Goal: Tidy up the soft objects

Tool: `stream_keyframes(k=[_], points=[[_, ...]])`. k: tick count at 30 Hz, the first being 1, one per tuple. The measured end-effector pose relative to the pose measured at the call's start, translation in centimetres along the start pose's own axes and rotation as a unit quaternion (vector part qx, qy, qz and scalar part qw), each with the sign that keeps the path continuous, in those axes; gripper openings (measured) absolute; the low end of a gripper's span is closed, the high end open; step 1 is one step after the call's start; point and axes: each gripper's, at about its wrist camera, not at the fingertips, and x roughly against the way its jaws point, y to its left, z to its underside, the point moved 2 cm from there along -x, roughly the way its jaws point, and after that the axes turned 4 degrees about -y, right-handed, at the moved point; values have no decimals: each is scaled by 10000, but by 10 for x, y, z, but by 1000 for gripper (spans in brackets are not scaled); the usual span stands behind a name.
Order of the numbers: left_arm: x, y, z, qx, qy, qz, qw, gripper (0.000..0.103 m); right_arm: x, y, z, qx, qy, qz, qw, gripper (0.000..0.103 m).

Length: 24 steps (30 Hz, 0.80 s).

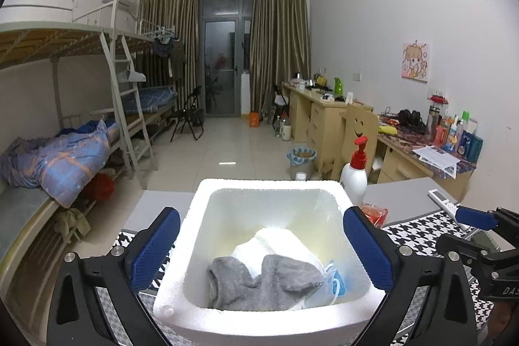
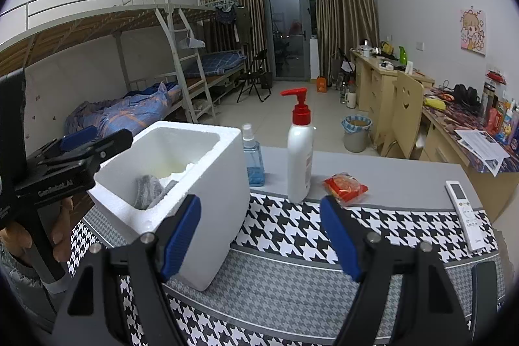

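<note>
The left tool hangs over the white foam box with its blue pads spread wide, one to each side of the opening, and nothing between them. Inside the box lie a grey sock, a white cloth under it, and something pale blue against the right wall that cannot be made out clearly. The sock sits loose on top of the pile, touching no pad, so the step in hand looks like the drop-off of a soft item into the box, with the release done.

The right tool is also spread, empty, and hovers above the houndstooth cloth on the desk, just beside the box's near corner. Ahead of it stand a white pump bottle and a blue spray bottle, with a red packet and a white remote lying further right.

No other soft item shows on the desk in either view. The next move probably calls for lifting the left tool clear of the box without snagging the sock, then looking for any remaining soft thing; the red packet is the only candidate, and whether it counts is uncertain.
</note>
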Motion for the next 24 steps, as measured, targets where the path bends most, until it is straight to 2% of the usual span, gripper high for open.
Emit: stream_keyframes(k=[16,24], points=[[23,-6,2,36,-92,16,10000,102,16,6,4,10,-128,9,9999,80],[36,-10,5,33,-97,-11,9999,102,30,4,7,39,-371,73,9993,93]])
